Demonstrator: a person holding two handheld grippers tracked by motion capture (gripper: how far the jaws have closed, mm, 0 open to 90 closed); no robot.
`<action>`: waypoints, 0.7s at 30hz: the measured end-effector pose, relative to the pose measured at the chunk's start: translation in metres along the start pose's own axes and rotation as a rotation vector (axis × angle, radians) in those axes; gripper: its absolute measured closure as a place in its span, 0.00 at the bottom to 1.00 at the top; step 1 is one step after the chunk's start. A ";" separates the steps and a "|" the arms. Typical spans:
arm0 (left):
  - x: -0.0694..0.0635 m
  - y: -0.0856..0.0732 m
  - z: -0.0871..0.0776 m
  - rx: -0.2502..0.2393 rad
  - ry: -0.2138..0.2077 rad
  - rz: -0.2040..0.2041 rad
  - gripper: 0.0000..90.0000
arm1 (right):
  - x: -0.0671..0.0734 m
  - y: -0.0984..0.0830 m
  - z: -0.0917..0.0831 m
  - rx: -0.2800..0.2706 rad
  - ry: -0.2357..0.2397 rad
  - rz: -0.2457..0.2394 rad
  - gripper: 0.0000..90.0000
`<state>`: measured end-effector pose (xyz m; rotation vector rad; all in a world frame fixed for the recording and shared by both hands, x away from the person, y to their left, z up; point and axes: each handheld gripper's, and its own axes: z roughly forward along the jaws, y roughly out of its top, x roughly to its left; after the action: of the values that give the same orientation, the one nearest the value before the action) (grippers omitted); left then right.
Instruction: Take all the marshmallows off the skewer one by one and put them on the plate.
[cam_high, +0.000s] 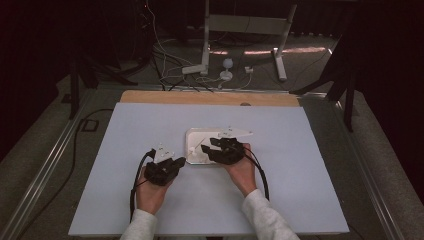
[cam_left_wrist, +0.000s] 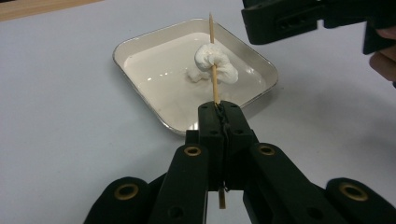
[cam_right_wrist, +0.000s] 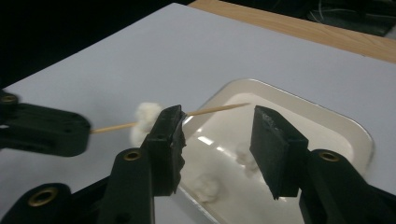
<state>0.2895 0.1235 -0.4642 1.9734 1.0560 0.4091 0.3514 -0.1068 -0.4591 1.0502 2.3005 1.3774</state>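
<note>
The left gripper (cam_left_wrist: 219, 109) is clenched on a wooden skewer (cam_left_wrist: 213, 56) carrying a cotton ball (cam_left_wrist: 215, 63) above the tray's (cam_left_wrist: 140, 44) near edge, while the right gripper (cam_right_wrist: 217, 135), jaws released, probably must next pick another ball from the tray.

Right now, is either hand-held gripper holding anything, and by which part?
The left hand-held gripper pinches a wooden skewer near its lower end, a cotton ball threaded on it. The right hand-held gripper is open, holding nothing.

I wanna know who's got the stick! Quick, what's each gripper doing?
Left gripper: shut on the wooden skewer with a cotton ball.
Right gripper: open, holding nothing.
</note>
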 end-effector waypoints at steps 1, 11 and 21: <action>0.000 0.000 0.000 0.000 0.000 0.000 1.00 | 0.002 0.000 -0.001 -0.003 0.003 -0.007 0.59; 0.000 0.000 0.000 -0.005 -0.007 -0.009 1.00 | 0.020 0.001 -0.001 -0.002 0.033 -0.046 0.56; 0.000 0.001 -0.001 -0.012 -0.010 -0.016 1.00 | 0.031 0.000 0.003 0.002 0.048 -0.069 0.55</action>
<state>0.2895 0.1241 -0.4627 1.9537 1.0600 0.3961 0.3312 -0.0836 -0.4568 0.9392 2.3497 1.3887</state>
